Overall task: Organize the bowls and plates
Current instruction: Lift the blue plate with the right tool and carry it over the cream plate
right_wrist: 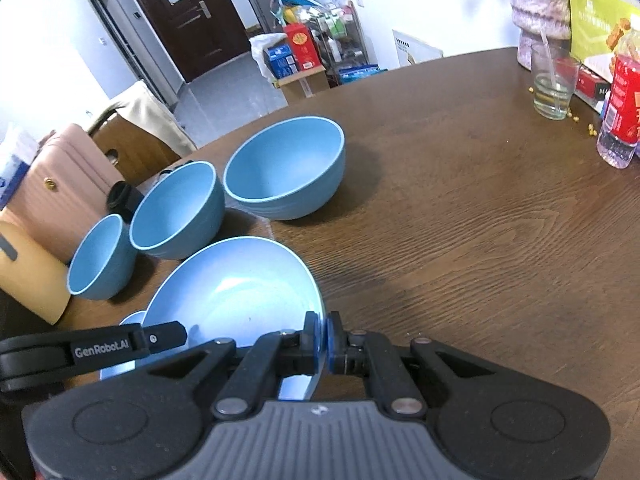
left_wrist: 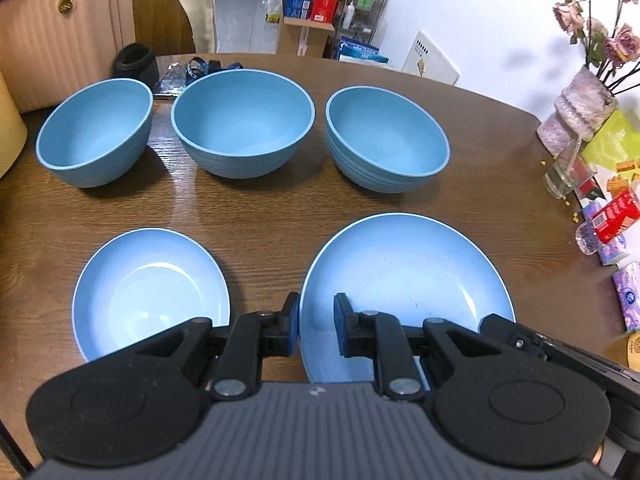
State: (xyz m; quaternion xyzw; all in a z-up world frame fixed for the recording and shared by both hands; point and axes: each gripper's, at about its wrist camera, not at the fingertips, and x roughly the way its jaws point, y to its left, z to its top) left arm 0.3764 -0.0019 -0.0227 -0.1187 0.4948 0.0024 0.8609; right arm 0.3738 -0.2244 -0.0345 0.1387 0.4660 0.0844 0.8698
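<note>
Three blue bowls [left_wrist: 244, 124] stand in a row at the far side of the brown wooden tabletop [left_wrist: 260, 208]. Nearer, a small blue plate [left_wrist: 150, 288] lies flat and apart from the large blue plate [left_wrist: 408, 276] beside it. The right gripper [right_wrist: 323, 340] has its jaws closed on the large plate's right rim. The left gripper [left_wrist: 316, 328] straddles that plate's left rim, its jaws narrowed to their tightest, a small gap showing between the pads.
</note>
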